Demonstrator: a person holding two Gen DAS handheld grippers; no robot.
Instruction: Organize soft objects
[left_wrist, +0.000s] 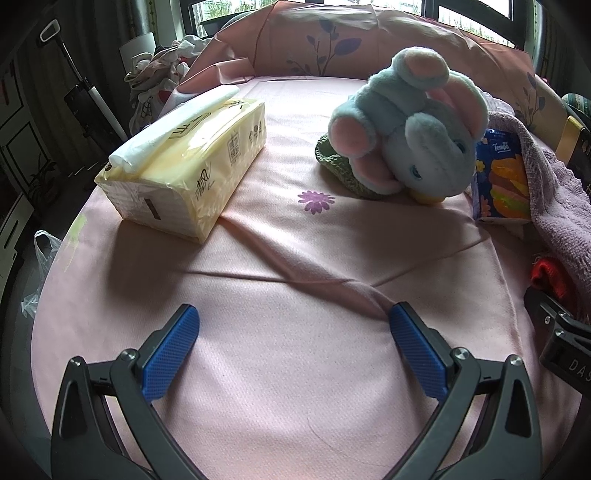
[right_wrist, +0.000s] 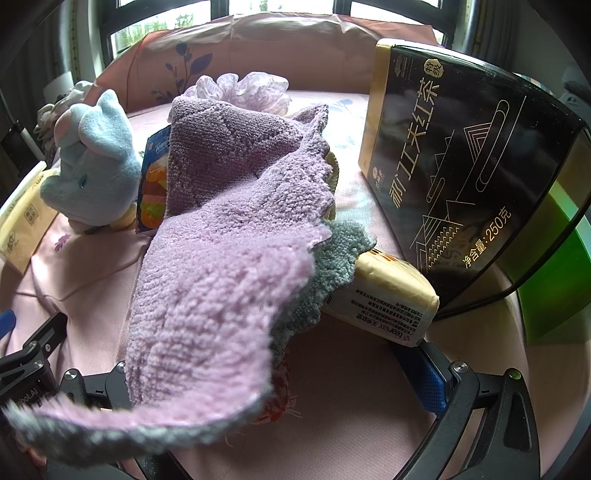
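Note:
A blue and pink plush elephant (left_wrist: 410, 129) lies on a green knitted piece (left_wrist: 334, 166) on the pink cloth-covered table (left_wrist: 295, 350); it also shows in the right wrist view (right_wrist: 92, 166). A yellow tissue pack (left_wrist: 188, 162) lies at the left. My left gripper (left_wrist: 293, 325) is open and empty above bare cloth. A purple towel (right_wrist: 229, 236) is draped over my right gripper's left finger, hiding it; the right blue pad (right_wrist: 424, 384) shows. A grey-green cloth (right_wrist: 332, 258) and a red knitted item (right_wrist: 277, 402) lie under the towel.
A blue Tempo tissue box (left_wrist: 502, 177) stands by the elephant. A black and gold tea box (right_wrist: 469, 177) stands at the right, a small yellow pack (right_wrist: 388, 295) leaning below it. A purple scrunchie (right_wrist: 251, 88) lies behind the towel. A green object (right_wrist: 554, 288) is at far right.

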